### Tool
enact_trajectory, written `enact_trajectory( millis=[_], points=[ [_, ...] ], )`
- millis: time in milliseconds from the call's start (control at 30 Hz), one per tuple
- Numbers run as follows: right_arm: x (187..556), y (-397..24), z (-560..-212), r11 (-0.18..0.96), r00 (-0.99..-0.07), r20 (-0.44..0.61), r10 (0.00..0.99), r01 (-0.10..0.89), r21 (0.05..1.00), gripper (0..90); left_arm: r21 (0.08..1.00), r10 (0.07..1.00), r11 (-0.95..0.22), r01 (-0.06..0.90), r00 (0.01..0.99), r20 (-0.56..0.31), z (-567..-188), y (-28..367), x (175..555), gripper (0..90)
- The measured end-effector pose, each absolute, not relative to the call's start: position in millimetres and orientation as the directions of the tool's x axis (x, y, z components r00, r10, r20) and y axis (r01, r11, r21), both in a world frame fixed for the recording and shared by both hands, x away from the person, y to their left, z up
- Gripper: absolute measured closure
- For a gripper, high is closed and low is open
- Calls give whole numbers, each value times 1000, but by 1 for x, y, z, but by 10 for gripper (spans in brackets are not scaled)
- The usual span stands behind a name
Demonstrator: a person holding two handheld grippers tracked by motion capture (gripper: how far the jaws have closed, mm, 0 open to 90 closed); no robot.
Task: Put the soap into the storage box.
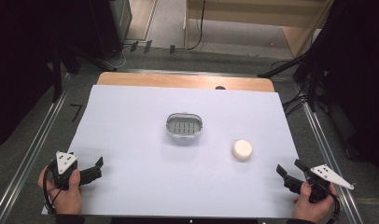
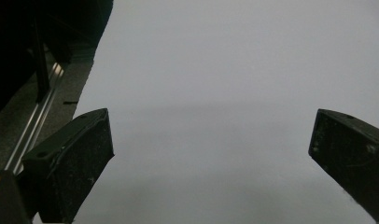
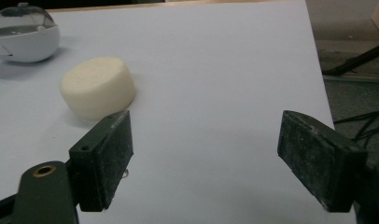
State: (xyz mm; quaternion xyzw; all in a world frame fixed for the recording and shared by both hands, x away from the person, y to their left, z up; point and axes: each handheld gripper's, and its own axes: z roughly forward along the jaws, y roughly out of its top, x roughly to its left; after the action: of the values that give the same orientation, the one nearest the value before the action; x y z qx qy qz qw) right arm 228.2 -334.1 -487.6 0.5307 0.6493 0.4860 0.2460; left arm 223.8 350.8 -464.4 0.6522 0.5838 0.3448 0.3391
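A round cream soap (image 1: 242,150) lies on the white tabletop (image 1: 131,140), near the right front of the soap dish (image 1: 184,125) that stands in the middle. The right tongs (image 1: 290,171) rest near the soap, on the side away from the dish, with jaws spread and holding nothing. The left tongs (image 1: 95,169) are well apart from the dish at its left front, also spread and empty. No writing can be read on the soap or the dish.

White sheet (image 1: 131,140) over wooden table (image 1: 178,80)
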Motion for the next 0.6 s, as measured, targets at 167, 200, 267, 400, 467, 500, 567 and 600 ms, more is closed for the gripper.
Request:
enact_trajectory(
  millis=[167,200,267,400,467,500,567,600],
  points=[
    [226,-330,-486,-4,-355,191,915,467,884,132,846,995,-90,526,79,56,-464,351,223,2],
    [226,-330,-486,-4,-355,191,915,467,884,132,846,995,-90,526,79,56,-464,351,223,2],
    [227,-330,-485,10,-387,207,899,490,872,130,845,995,-93,526,80,59,-464,350,223,2],
    [232,-334,-481,67,-412,188,891,530,845,142,846,995,-95,525,78,63,-464,350,223,2],
    [236,-335,-479,101,-413,174,894,564,820,168,846,995,-96,525,77,65,-465,349,223,2],
    [238,-335,-479,119,-414,164,895,577,808,189,845,995,-99,526,79,68,-464,349,223,2],
    [240,-333,-478,139,-428,174,887,606,783,190,845,994,-101,526,80,69,-464,349,223,2],
    [240,-333,-478,139,-428,174,887,606,783,190,845,994,-101,526,80,69,-464,349,223,2]
  ],
)
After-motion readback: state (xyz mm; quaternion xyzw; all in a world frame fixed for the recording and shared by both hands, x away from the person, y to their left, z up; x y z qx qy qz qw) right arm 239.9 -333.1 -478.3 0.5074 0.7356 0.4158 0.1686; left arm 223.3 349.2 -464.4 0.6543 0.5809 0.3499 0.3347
